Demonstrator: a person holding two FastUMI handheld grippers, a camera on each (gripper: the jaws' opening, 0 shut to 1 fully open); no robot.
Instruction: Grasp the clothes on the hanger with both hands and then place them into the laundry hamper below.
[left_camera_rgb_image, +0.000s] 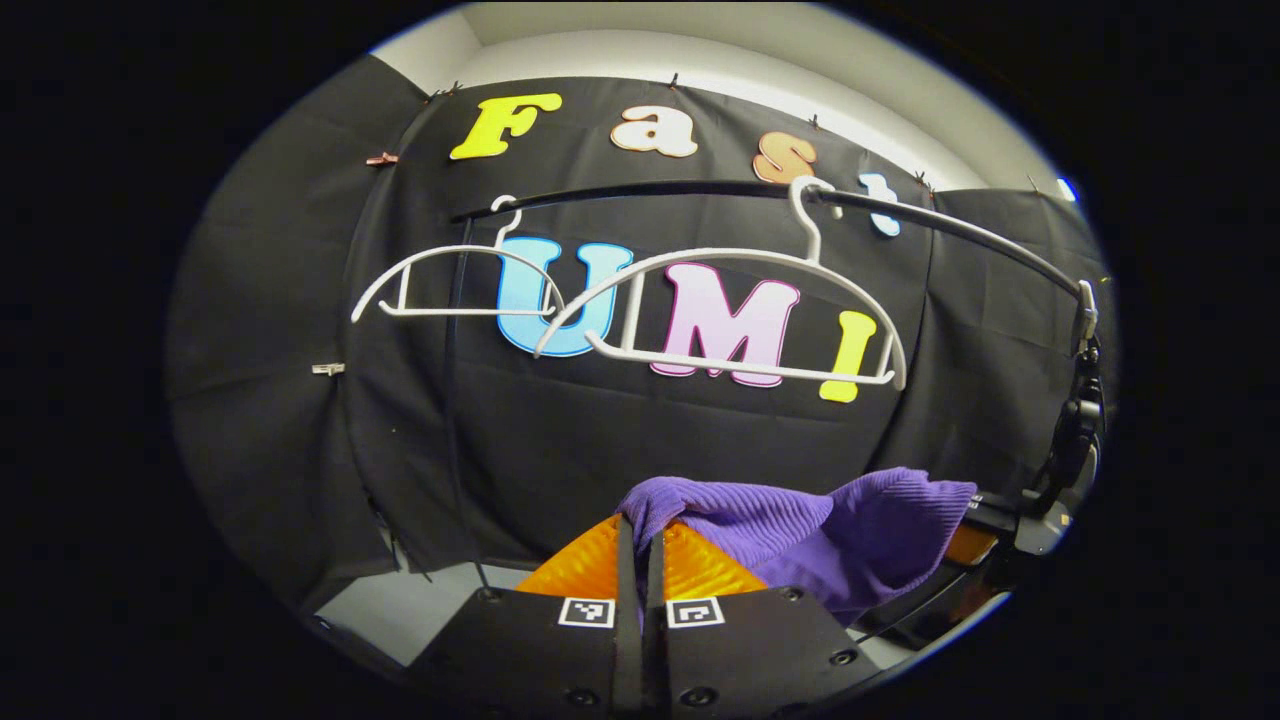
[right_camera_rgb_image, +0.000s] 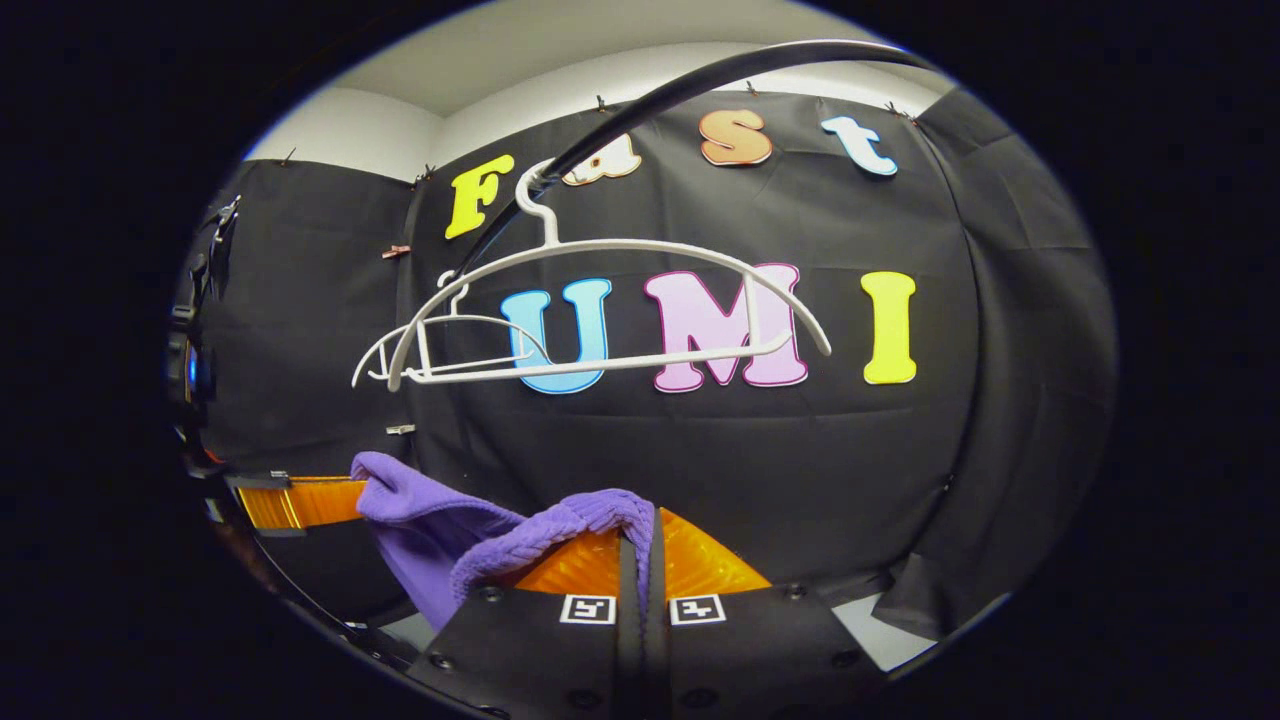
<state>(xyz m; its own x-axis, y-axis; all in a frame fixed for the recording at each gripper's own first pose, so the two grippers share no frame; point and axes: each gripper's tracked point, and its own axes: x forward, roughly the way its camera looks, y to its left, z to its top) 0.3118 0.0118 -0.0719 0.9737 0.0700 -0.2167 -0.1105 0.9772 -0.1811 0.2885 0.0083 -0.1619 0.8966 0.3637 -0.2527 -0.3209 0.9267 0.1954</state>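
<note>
Purple ribbed knit garment (left_camera_rgb_image: 800, 530) off the hangers, stretched between the two grippers, below the black curved metal rail (left_camera_rgb_image: 960, 235). One edge pinched in the left gripper (left_camera_rgb_image: 641, 548), orange ribbed fingers (left_camera_rgb_image: 575, 565) clenched on the cloth, hardly a gap between them. Rest of it draped away toward the other gripper's orange finger (left_camera_rgb_image: 970, 545), seen farther off under the rail's end.

In the right gripper view, same purple garment (right_camera_rgb_image: 520, 530) bunched over the right gripper (right_camera_rgb_image: 640, 545), orange fingers (right_camera_rgb_image: 700, 565) pressed together on a fold. Other end trailed to the far orange finger (right_camera_rgb_image: 300, 503), well below the rail (right_camera_rgb_image: 700, 85).

Two bare white plastic hangers hooked on the rail: larger one (left_camera_rgb_image: 730, 310) nearer, smaller one (left_camera_rgb_image: 450, 285) beyond it. Same pair in the right gripper view, large (right_camera_rgb_image: 600, 305) in front of small (right_camera_rgb_image: 450, 345). Hamper out of sight.
</note>
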